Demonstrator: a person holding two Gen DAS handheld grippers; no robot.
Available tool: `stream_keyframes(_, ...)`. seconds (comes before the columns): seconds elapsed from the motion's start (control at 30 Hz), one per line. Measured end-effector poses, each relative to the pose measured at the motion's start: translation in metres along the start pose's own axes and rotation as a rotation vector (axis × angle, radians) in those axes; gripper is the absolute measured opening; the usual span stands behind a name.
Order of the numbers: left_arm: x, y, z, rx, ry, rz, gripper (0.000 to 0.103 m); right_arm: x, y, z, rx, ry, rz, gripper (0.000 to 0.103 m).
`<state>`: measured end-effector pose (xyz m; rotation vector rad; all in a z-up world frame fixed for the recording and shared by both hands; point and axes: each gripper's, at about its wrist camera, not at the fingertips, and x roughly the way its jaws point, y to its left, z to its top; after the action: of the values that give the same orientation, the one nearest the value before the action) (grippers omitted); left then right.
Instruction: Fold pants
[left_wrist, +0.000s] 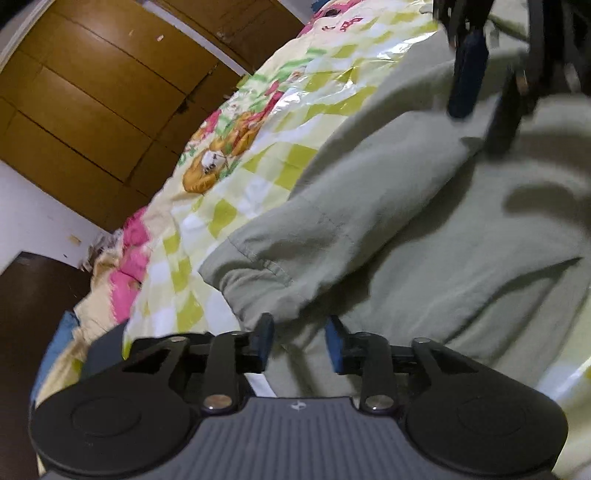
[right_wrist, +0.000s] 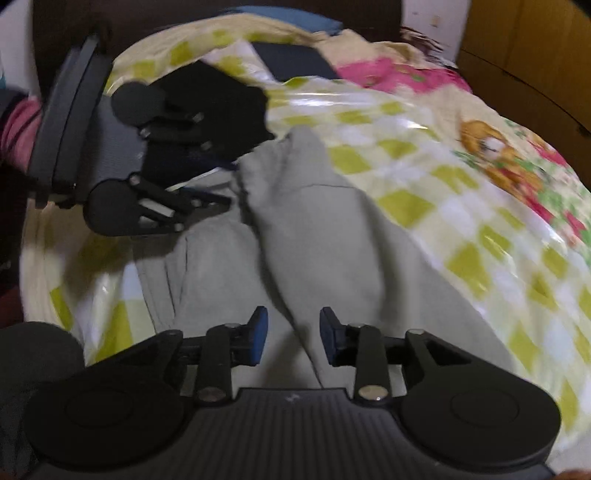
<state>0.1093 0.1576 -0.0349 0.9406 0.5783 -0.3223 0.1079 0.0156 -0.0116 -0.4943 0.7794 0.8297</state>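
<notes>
Pale green pants lie bunched on the bed, over the checked cartoon bedspread. My left tongs hang partly open just above the pants' hemmed leg end, blue pads apart, gripping nothing. My right tongs are also partly open over the pants, a raised fold below the gap, pads clear of cloth. Wooden wardrobe beyond the pants, past the bed's far edge.

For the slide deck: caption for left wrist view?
Left tool open above grey-green pants on a checkered bedspread.
</notes>
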Motion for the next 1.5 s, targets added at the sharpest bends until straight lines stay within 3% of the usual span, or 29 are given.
stream_keyframes(0.07,0.005,-0.001,0.001,0.014,-0.023,0.000,0.055,0.015,0.008,0.005,-0.035,-0.014,-0.004,0.037)
stream_keyframes(0.2,0.012,-0.006,0.003,0.057,-0.050,0.025,0.055,0.041,0.018,0.017,-0.164,-0.040,-0.107,0.039)
stream_keyframes(0.3,0.013,0.013,0.007,-0.067,-0.035,-0.029,0.034,0.055,0.014,0.023,-0.174,-0.038,-0.133,0.035)
stream_keyframes(0.33,0.011,0.022,0.008,-0.116,-0.037,-0.044,0.032,0.054,0.011,0.025,-0.152,-0.042,-0.125,0.030)
stream_keyframes(0.37,0.008,0.027,0.007,-0.146,-0.044,-0.045,0.032,0.053,0.008,0.028,-0.125,-0.045,-0.120,0.019)
stream_keyframes(0.47,0.000,0.041,0.006,-0.209,-0.045,-0.050,0.030,0.046,-0.005,0.034,-0.040,-0.064,-0.091,0.007)
stream_keyframes(0.63,-0.021,0.039,0.002,-0.174,-0.088,-0.029,0.031,0.022,-0.033,0.043,0.193,-0.092,0.031,0.006)
stream_keyframes(0.7,-0.027,0.031,0.002,-0.124,-0.112,-0.014,0.040,0.012,-0.039,0.047,0.237,-0.105,0.062,0.006)
stream_keyframes(0.77,-0.030,0.018,0.003,-0.048,-0.144,0.012,0.071,0.004,-0.044,0.051,0.270,-0.110,0.083,0.006)
stream_keyframes(0.93,-0.012,-0.006,0.016,0.019,-0.169,0.027,0.078,-0.004,-0.045,0.059,0.283,-0.112,0.118,0.006)
stream_keyframes(1.0,0.004,-0.004,0.020,0.007,-0.136,0.066,0.073,-0.006,-0.043,0.060,0.260,-0.106,0.126,0.006)
stream_keyframes(1.03,0.012,0.002,0.021,-0.022,-0.111,0.066,0.056,-0.007,-0.041,0.058,0.253,-0.103,0.131,0.006)
stream_keyframes(1.07,0.017,0.008,0.021,-0.051,-0.086,0.063,0.033,-0.009,-0.040,0.056,0.250,-0.100,0.138,0.006)
stream_keyframes(1.1,0.019,0.015,0.021,-0.079,-0.064,0.051,0.026,-0.009,-0.039,0.052,0.244,-0.096,0.149,0.006)
stream_keyframes(1.23,0.006,0.036,0.016,-0.155,-0.043,0.057,0.025,-0.012,-0.027,0.035,0.198,-0.078,0.132,0.011)
stream_keyframes(1.3,-0.004,0.043,0.013,-0.185,-0.033,0.055,0.025,-0.018,-0.021,0.019,0.181,-0.072,0.080,0.021)
stream_keyframes(1.37,-0.012,0.048,0.012,-0.216,-0.027,0.051,0.025,-0.026,-0.015,0.002,0.155,-0.056,0.024,0.040)
stream_keyframes(1.5,-0.014,0.057,0.010,-0.239,-0.008,0.044,0.025,-0.037,-0.004,-0.026,0.152,-0.010,-0.007,0.045)
